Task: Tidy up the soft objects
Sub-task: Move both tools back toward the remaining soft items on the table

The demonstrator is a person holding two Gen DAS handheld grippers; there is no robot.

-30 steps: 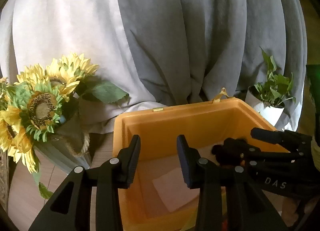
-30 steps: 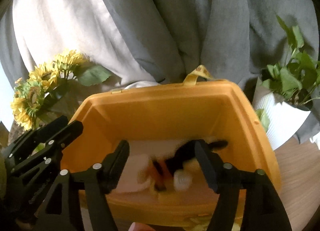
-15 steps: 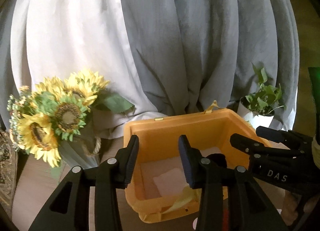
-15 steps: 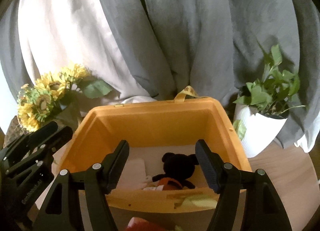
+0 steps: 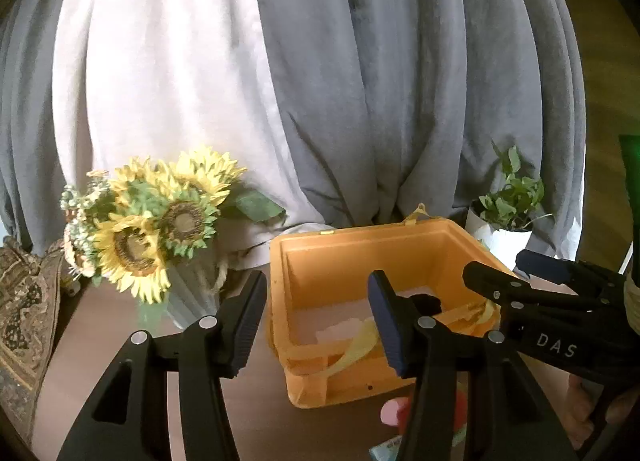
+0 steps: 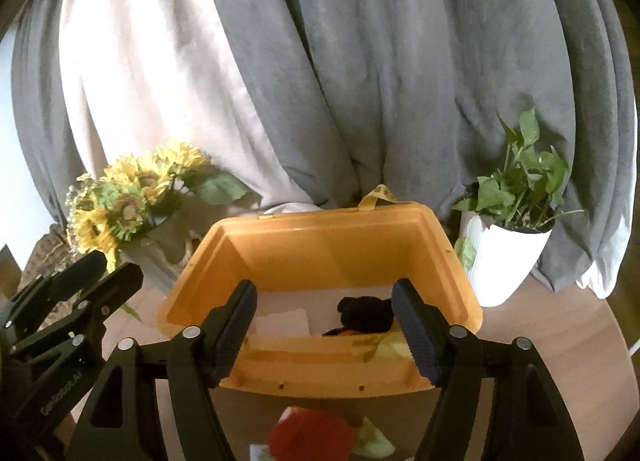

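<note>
A small black plush toy (image 6: 364, 311) with rounded ears and a patch of orange at its lower edge lies inside the open orange plastic storage box (image 6: 320, 237), on the pale floor of the box toward its right side. In the left wrist view the same plush toy (image 5: 430, 303) shows only as a dark lump behind the gripper finger. A pale flat folded item (image 6: 282, 323) lies on the box floor to its left. A yellow fabric strap (image 5: 356, 345) drapes over the near rim of the box, and a yellow-green soft piece (image 6: 394, 345) rests against the near wall.

In front of the box, on the brown wooden table (image 6: 560, 361), sits a blurred red soft object (image 6: 310, 435) beside a light green piece (image 6: 370, 439).

The left gripper (image 5: 316, 321) hangs with its black fingers spread apart and nothing between them. The right gripper (image 6: 324, 327) is likewise spread wide and holds nothing, framing the box's near edge.

White letters "DAS" are readable on the right gripper's body in the left wrist view; the lettering on the left gripper's body in the right wrist view is too blurred to read.

A bunch of yellow artificial sunflowers (image 5: 160, 221) stands left of the box, a green plant in a white ribbed pot (image 6: 508, 245) right of it, with grey and white curtains (image 6: 360, 61) behind.
</note>
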